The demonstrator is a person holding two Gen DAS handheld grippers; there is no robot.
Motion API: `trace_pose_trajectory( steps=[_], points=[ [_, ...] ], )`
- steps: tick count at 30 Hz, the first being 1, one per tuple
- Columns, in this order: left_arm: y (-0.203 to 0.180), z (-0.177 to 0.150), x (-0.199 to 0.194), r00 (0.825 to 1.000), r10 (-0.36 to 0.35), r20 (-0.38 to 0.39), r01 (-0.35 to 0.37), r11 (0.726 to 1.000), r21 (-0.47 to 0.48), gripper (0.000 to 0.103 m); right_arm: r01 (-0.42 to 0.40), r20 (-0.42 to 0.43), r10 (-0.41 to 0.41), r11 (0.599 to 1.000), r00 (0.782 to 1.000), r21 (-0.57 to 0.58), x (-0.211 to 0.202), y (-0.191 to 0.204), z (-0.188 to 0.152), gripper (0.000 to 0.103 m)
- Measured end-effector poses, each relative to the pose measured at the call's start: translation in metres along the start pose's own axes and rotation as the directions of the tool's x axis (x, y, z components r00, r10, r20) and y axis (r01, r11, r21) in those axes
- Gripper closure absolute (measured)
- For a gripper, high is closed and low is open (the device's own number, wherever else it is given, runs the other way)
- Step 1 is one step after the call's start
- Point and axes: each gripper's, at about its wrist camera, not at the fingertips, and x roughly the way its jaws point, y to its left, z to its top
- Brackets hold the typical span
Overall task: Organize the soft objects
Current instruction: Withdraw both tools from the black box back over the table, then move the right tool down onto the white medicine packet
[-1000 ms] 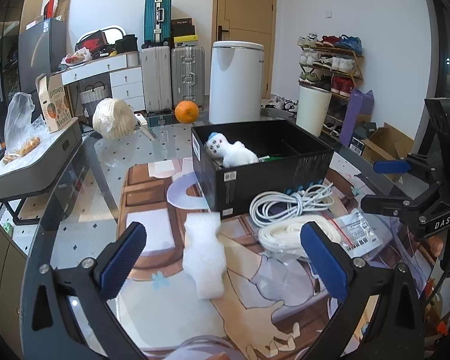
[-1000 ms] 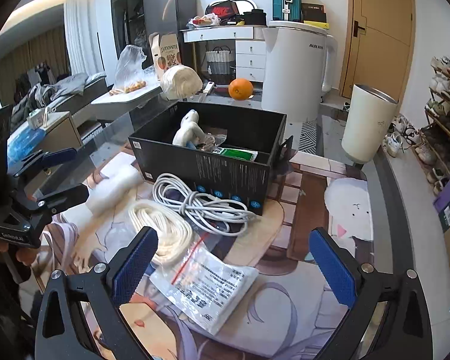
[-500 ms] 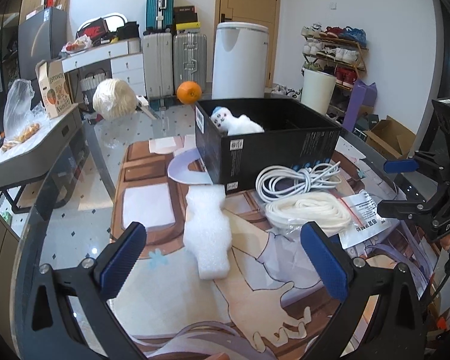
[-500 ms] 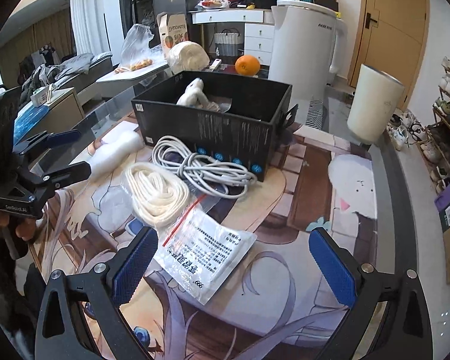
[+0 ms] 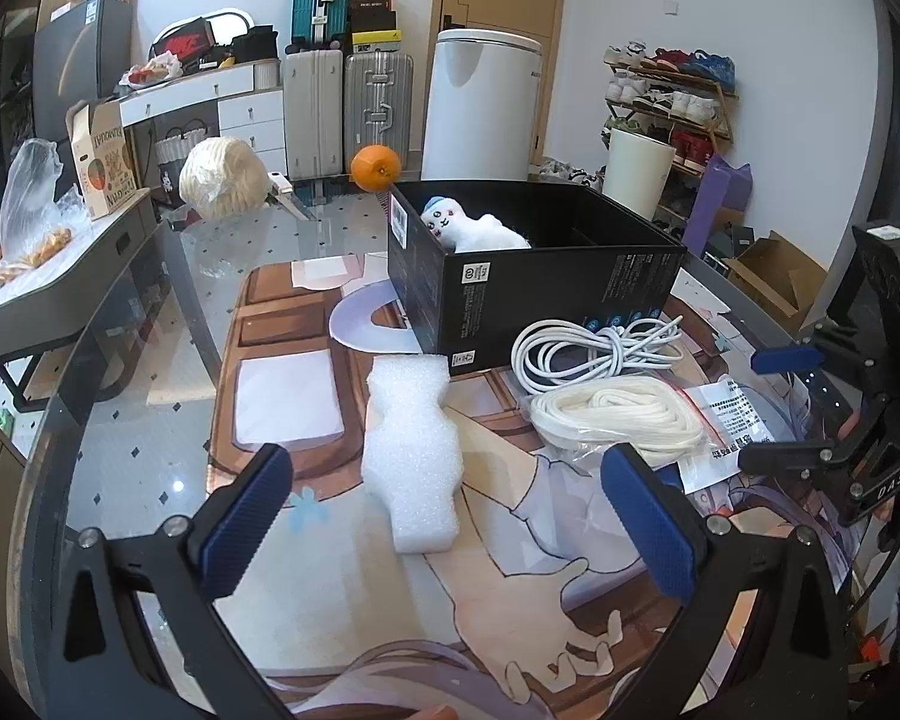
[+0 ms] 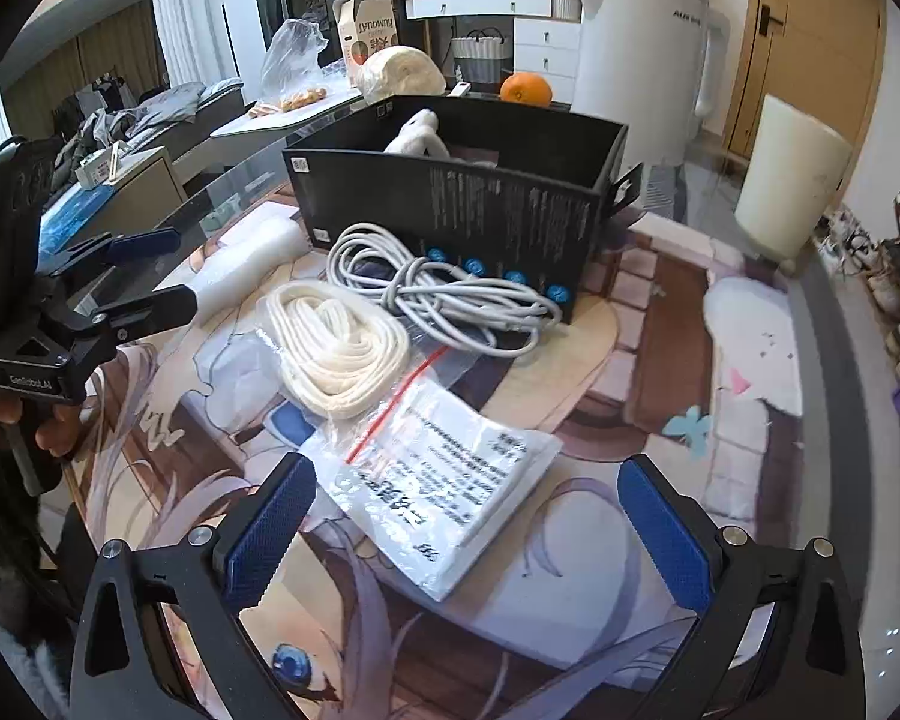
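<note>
- Box at 12 o'clock: plush already inside.
- Foam dead ahead of my left gripper, jaws wide, empty; likely next in.
- Right gripper wide, empty, over the packet.
- Rope, cable at 12, still out.
- Orange behind the box; nothing blocks the foam.

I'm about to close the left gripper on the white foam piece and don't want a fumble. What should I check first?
1. Left gripper open: ok, jaws wide apart.
2. Foam piece lined up between the jaws: ok.
3. Foam free of the white rope coil: ok, apart.
4. Room in the black box beside the plush toy: ok.
5. Right gripper clear of the foam: ok, open over the plastic bag.
</note>
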Motion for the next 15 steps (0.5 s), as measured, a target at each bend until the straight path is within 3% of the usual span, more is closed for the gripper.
trace_pose_trajectory(
  steps=[8,15],
  points=[
    [-0.001,0.000,0.001,1.000,0.001,-0.005,-0.001,1.000,0.014,0.000,-0.034,-0.040,0.033,0.999,0.999,-0.028,0.018,0.019,0.000,0.001],
    [-0.001,0.000,0.002,1.000,-0.002,-0.010,0.002,1.000,0.017,0.000,-0.014,-0.048,0.012,0.999,0.999,-0.038,0.026,0.027,0.001,0.001]
  ],
)
